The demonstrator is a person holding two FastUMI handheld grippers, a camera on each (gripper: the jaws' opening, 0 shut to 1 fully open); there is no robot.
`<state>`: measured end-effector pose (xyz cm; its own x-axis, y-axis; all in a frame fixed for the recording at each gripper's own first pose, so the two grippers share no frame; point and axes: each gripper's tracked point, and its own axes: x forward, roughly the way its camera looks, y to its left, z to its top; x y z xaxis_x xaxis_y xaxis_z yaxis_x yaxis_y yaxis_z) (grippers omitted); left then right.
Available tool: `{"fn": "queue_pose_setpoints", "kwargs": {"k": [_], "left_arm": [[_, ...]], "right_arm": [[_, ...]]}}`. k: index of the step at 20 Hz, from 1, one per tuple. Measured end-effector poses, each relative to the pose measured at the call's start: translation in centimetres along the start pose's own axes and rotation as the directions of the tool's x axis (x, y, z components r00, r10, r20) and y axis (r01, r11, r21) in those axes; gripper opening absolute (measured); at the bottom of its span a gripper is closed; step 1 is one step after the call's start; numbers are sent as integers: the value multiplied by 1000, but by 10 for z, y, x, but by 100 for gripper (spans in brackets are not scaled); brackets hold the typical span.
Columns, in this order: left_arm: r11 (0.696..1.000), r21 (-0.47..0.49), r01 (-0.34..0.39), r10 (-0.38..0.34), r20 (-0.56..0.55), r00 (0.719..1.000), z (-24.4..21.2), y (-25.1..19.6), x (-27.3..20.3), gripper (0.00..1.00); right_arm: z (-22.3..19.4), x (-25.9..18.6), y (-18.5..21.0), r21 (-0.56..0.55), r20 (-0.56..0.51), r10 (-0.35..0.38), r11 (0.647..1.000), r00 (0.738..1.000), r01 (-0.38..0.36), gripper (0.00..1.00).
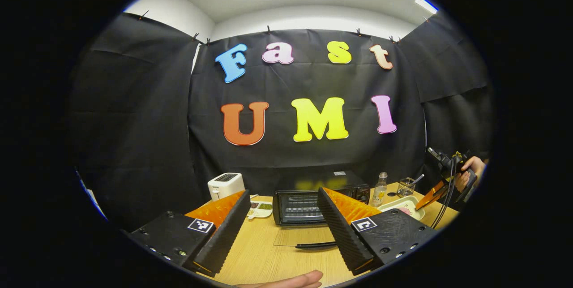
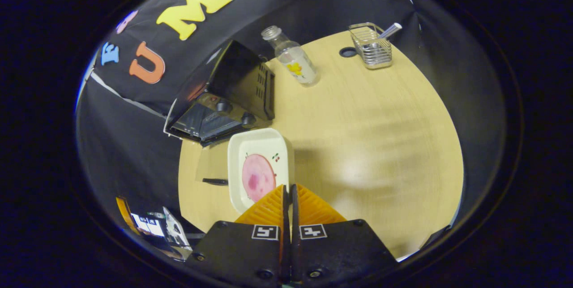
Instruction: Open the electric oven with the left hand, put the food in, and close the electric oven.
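- Left tongs (image 1: 282, 221) were wide open, empty, hovering low over the wooden surface (image 1: 264, 252), facing the oven.
- Electric oven (image 1: 313, 200) sat at the back of the surface against the booth wall; its glass door (image 1: 304, 237) was down, lying flat toward the camera, dark handle (image 1: 315, 246) at the near edge. Rack visible inside.
- White toaster (image 1: 226, 185) stood left of the oven; a small sectioned dish (image 1: 260, 208) lay between them.
- Right of the oven: clear bottle (image 1: 380, 189), then a wire caddy (image 1: 406, 186) with a utensil in it.
- A fingertip (image 1: 291, 280) showed at the bottom edge of the left gripper view.
- Right tongs (image 2: 288, 196) were closed, fingers together; I couldn't tell whether the tips pinched the dish rim or just sat over it.
- Food: pink round slice (image 2: 258, 177) lay in a white rectangular dish (image 2: 257, 142) on the surface, just in front of the oven's control side, outside the oven. Dish sat beside the open door.
- In the right gripper view the oven (image 2: 233, 95) was up-left, bottle (image 2: 293, 57) and caddy (image 2: 371, 46) farther back.
- Right tongs also showed far right in the left gripper view, held by a hand (image 1: 468, 171) above the dish (image 1: 394, 203).
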<state>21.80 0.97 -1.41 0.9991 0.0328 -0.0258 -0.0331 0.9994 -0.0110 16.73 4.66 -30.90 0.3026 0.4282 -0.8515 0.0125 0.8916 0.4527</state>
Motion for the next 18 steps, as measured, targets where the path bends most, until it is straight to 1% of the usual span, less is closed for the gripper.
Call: {"fn": "queue_pose_setpoints", "kwargs": {"k": [1,2,3,4,7,8,9,11,12,14,18], "left_arm": [[1000,-5,-5,5,0,1000,-1,5,-2,96],[1000,-9,-7,7,1,1000,-2,9,-3,96],[1000,-14,-11,11,4,1000,-3,13,-5,96],[1000,-19,-15,15,9,1000,-3,18,-6,96],[999,-31,-23,23,6,1000,-10,29,-9,96],[999,-36,-26,26,2,1000,-14,33,-10,96],[999,-40,-32,32,-3,999,-18,38,-10,96],[998,-40,-47,47,-12,999,-24,47,-9,96],[998,-38,-54,53,-18,998,-27,50,-9,96],[998,-36,-58,57,-28,998,-33,55,-8,96],[998,-36,-60,58,-41,997,-43,61,-3,96]], "right_arm": [[-2,-2,14,-12,1,22,1000,1000,-22,1],[-5,-2,28,-22,-2,39,999,999,-39,4],[-8,0,41,-34,-7,50,998,999,-50,4],[-11,2,52,-51,-14,52,997,999,-52,1],[-20,20,84,-97,-37,56,994,998,-59,1],[-24,26,94,-105,-52,58,992,997,-63,4],[-26,34,104,-113,-65,59,991,996,-67,1],[-31,50,120,-126,-87,59,990,994,-70,2],[-32,58,129,-124,-92,58,990,994,-70,5],[-32,73,145,-111,-104,59,991,993,-70,5],[-21,103,172,-47,-77,83,995,994,-86,6]]}}
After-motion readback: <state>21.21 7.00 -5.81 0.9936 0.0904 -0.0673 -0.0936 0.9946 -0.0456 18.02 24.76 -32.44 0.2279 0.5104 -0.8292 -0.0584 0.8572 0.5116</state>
